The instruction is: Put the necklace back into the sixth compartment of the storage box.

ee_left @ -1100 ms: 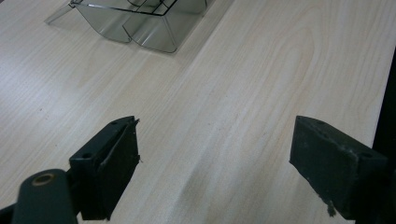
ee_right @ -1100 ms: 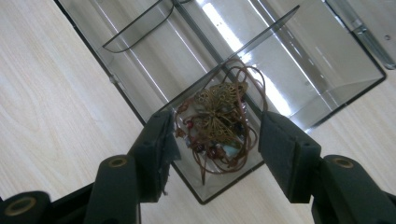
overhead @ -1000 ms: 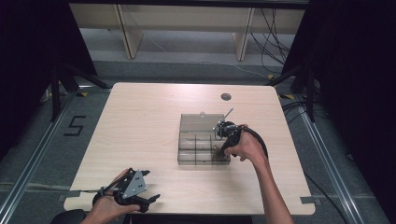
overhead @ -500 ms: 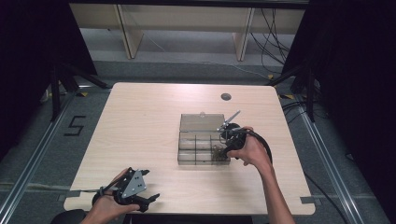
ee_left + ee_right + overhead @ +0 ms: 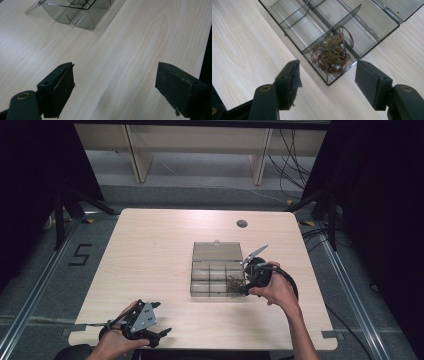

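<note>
Organizer box (image 5: pixel 217 275) long axis left-right, lid rearward; both tongs released (necklace (image 5: pixel 331 53) in corner cell).

A: Where's the compartment box (image 5: pixel 217 276)?
B: On the table (image 5: pixel 150 250), right of centre. Its lid (image 5: pixel 217 251) lies open behind it, toward the far edge.

A: Anything in it?
B: A tangled necklace (image 5: pixel 331 53), in the near right corner compartment.

A: The grippers?
B: Right gripper (image 5: pixel 246 289) just beside the box's right end, over that corner. Left gripper (image 5: pixel 159 334) at the table's near edge, left of the box and well apart from it.

A: Else?
B: A round hole (image 5: pixel 242 223) near the far edge, behind the box.
</note>
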The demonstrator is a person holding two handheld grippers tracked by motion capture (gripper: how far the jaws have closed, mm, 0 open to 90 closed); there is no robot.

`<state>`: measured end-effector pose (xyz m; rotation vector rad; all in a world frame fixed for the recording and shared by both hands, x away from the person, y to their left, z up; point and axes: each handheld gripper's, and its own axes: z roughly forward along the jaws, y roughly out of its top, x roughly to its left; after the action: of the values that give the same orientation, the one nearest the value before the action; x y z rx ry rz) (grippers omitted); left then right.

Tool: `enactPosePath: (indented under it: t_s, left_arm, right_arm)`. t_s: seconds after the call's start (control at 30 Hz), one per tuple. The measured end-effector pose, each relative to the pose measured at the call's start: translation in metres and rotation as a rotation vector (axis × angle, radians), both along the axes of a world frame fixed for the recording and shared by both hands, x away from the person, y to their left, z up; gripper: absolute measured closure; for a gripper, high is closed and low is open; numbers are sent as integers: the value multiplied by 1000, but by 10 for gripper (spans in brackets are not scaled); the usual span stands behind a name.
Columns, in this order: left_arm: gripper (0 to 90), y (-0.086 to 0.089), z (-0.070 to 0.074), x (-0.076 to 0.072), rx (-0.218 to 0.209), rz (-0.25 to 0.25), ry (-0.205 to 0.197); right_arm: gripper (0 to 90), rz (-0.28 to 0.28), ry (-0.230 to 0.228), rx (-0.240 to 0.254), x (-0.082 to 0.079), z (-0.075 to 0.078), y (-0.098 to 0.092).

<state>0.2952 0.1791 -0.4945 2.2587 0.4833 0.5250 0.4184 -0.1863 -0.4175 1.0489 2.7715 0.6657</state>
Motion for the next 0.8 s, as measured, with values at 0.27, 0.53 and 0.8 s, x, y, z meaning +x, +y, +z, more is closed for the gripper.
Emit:
enactPosePath:
  t_s: [0.27, 0.53, 0.8]
  left_arm:
    - [150, 1, 1, -1, -3, 8, 9]
    - [150, 1, 1, 0, 3, 4, 6]
    - [150, 1, 1, -1, 4, -4, 6]
  right_arm:
    - [355, 1, -11, 21, -5, 0, -2]
    - [326, -31, -13, 60, -11, 1, -1]
    - [303, -78, -16, 64, -15, 0, -2]
